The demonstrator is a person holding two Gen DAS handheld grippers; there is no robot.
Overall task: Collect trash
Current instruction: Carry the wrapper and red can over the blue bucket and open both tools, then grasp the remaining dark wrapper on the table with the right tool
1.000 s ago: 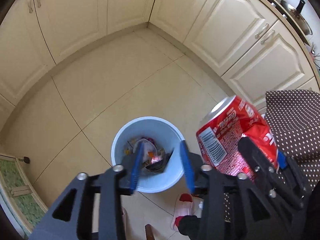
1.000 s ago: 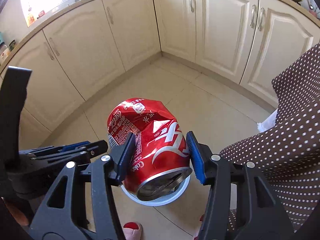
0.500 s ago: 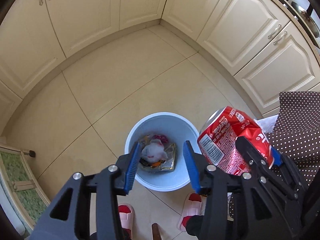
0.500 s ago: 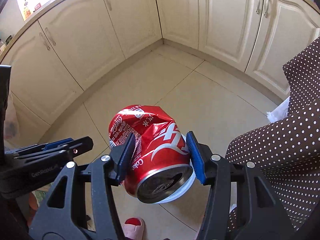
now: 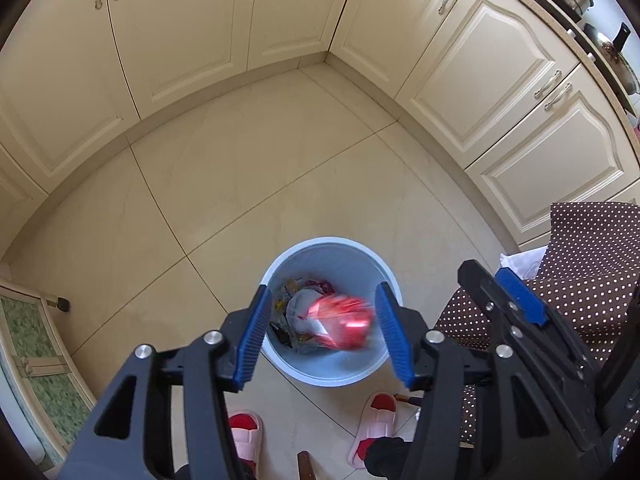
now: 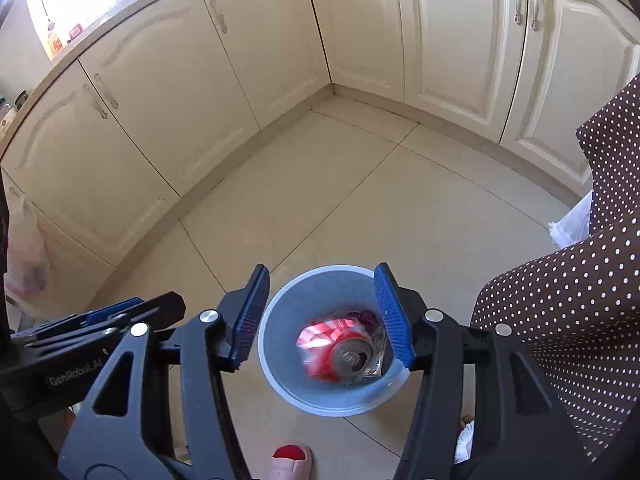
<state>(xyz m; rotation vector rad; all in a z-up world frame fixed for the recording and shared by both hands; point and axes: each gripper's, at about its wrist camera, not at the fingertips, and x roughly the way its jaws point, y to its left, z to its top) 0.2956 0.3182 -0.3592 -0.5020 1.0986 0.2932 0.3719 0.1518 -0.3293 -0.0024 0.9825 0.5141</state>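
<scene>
The crushed red aluminium drink can [image 6: 342, 350] lies blurred inside the round pale-blue plastic bin [image 6: 280, 384] on the beige tiled floor [image 6: 360, 200], atop other litter. Above it, the right tool [image 6: 320, 318] gapes with nothing between its blue pads; the left tool [image 5: 320, 334], jaws opening, is likewise empty.

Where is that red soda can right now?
In both wrist views the red can is a blur inside the pale blue bin on the floor, on the other rubbish, held by neither tool.
</scene>
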